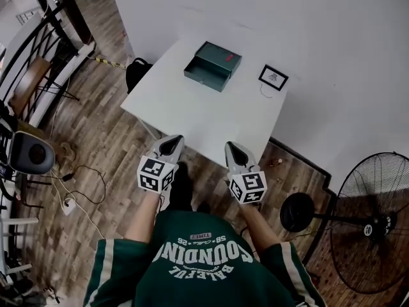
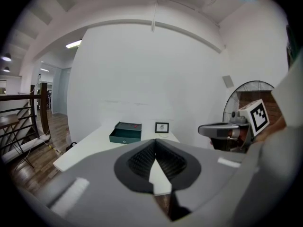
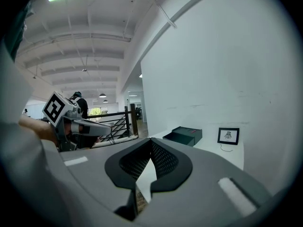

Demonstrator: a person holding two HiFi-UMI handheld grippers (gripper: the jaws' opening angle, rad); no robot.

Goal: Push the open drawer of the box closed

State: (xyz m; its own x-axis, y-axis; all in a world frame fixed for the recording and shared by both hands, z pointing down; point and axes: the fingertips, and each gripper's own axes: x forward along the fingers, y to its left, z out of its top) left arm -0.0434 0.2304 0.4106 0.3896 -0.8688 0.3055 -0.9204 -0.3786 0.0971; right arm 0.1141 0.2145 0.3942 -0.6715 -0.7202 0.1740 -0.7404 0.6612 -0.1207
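Head view: A person stands at the near edge of a white bench (image 1: 192, 114), holding the left tool (image 1: 171, 144) and right tool (image 1: 233, 151) side by side just short of it, above the wooden floor (image 1: 108, 146). The dark green box (image 1: 219, 57) sits near the bench's far side, well apart from both tools, its drawer (image 1: 203, 75) pulled out toward the person. A framed picture (image 1: 273, 77) lies to the box's right, and a fan (image 1: 377, 222) stands on the floor at right.

Left gripper view: The left tool's jaws are closed tip to tip and hold nothing. The box lies far ahead, slightly left of the tips, open drawer facing them.

Right gripper view: The right tool's jaws also meet, empty. The box lies ahead to their right.
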